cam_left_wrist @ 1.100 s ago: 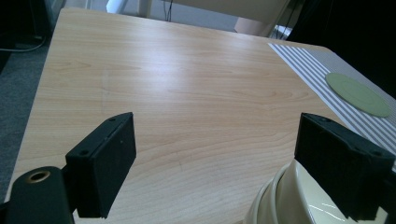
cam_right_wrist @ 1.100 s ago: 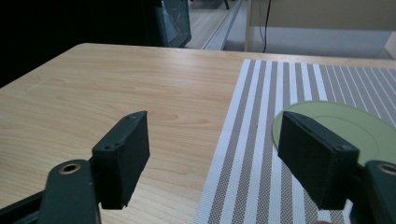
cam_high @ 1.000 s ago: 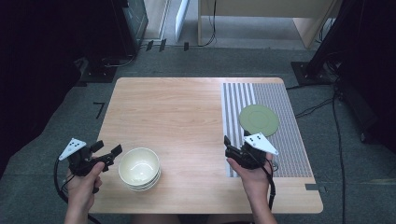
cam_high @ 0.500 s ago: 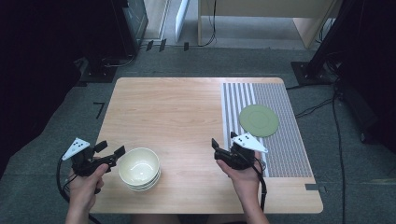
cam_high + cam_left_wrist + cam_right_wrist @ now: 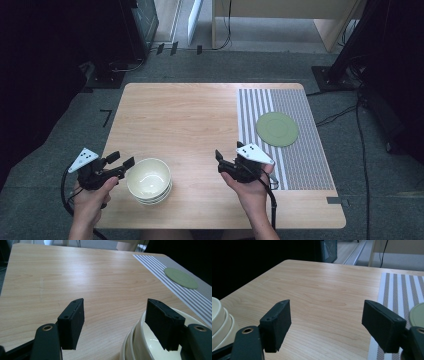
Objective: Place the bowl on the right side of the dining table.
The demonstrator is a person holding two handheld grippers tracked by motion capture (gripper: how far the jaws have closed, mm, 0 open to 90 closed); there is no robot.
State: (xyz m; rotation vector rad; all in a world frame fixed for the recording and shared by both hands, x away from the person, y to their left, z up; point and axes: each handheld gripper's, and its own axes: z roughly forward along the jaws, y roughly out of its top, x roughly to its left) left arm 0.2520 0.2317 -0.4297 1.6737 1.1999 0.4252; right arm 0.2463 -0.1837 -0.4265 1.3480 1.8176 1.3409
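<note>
At the near left corner of the table, seen from the high view, a stack of cream bowls sits right by the left gripper, whose jaws have just been closing, with the rim of the top bowl between them. It looks like the step in hand is taking hold of that top bowl by its rim; the next move would call for the jaws to come together until the pads press the wall, then a straight lift so the lower bowls stay put. The right gripper hangs over bare wood well to the right of the stack, jaws apart with nothing in them, pointing toward the bowls. A green plate lies on the striped mat farther back.

In the left gripper view, one jaw stands inside the top bowl and the other outside over the wood. A clear gap shows at the outer pad, so it is not gripping yet.

In the right gripper view, the jaws stand wide and empty; the bowls sit at the left edge, off to the side.
</note>
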